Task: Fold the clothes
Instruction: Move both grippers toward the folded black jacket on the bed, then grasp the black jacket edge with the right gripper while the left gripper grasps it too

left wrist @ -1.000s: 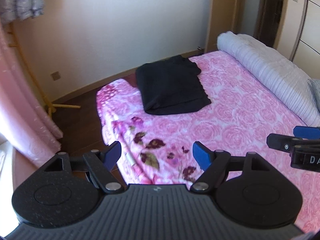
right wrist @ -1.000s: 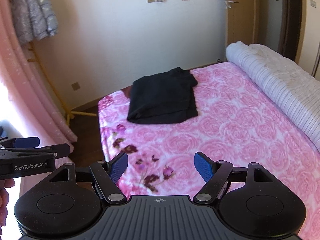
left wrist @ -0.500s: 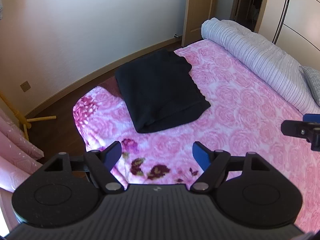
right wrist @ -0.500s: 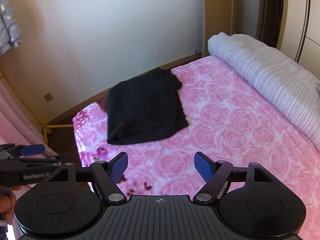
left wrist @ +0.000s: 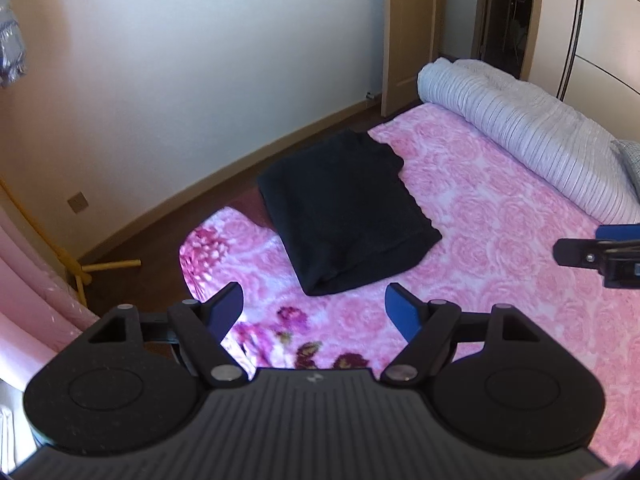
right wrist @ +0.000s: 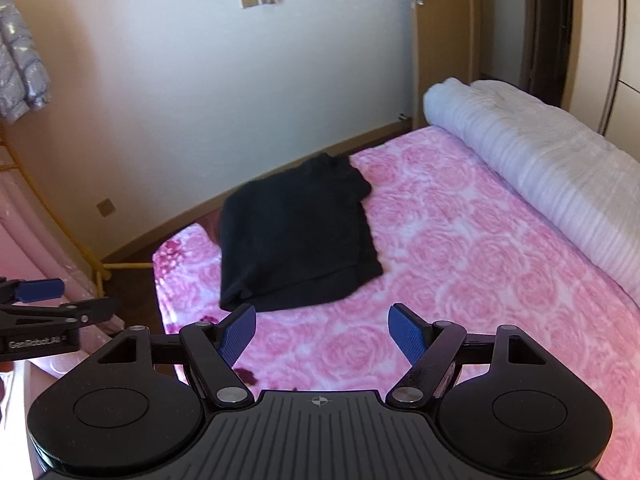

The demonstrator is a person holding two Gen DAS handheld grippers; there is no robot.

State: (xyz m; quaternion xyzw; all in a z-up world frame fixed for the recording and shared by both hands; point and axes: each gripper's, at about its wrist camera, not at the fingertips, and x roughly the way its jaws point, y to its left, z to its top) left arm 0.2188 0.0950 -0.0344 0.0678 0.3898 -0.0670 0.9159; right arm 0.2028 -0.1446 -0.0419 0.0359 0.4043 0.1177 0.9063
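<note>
The left gripper (left wrist: 314, 309) is held above the near edge of the bed (left wrist: 500, 248), its two blue-padded fingers spread wide apart with nothing between them and no contact with any fabric. The right gripper (right wrist: 322, 330) is in the same condition: fingers fully apart, empty, clear of the bed surface. Each gripper appears at the edge of the other's view, the right one at 3 o'clock in the left wrist view and the left one at 9 o'clock in the right wrist view. The black garment (left wrist: 344, 216) lies folded into a compact rectangle on the pink rose-patterned bedspread (right wrist: 460, 264), near the bed's far corner beside the wall (left wrist: 180, 80). From the left gripper it sits at 12 o'clock, just beyond the fingertips; from the right gripper it sits at about 11 o'clock, its near folded edge close ahead of the left blue pad but apart from it. A rolled striped quilt (left wrist: 528, 136) rests along the bed at 2 o'clock, well apart from the garment. A wooden door (right wrist: 444, 48) stands at 1 o'clock, and a pink curtain (left wrist: 28, 292) hangs at 9 o'clock.
</note>
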